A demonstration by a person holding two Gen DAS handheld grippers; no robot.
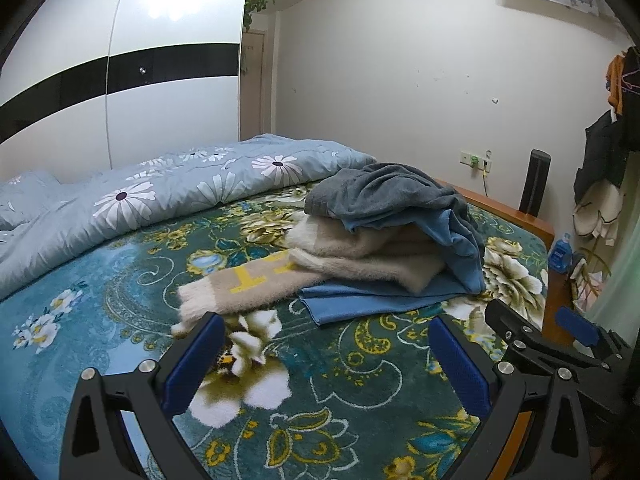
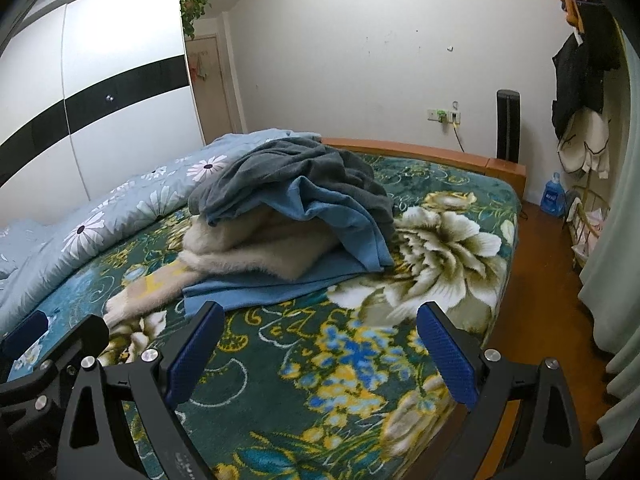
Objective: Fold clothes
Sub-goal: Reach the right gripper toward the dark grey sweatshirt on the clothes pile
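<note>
A heap of clothes lies on the floral bedspread. A dark grey garment is on top, a blue garment drapes under it and spreads flat at the bottom, and a fuzzy beige sweater with a yellow letter lies between, one sleeve reaching left. The same heap shows in the right wrist view: grey, blue, beige. My left gripper is open and empty, short of the heap. My right gripper is open and empty, also short of it. The right gripper shows at the right of the left wrist view.
A light blue daisy-print quilt is bunched along the far left of the bed. The wooden bed frame runs along the far side. A white wardrobe, hanging coats, a blue bottle and a black tower stand around.
</note>
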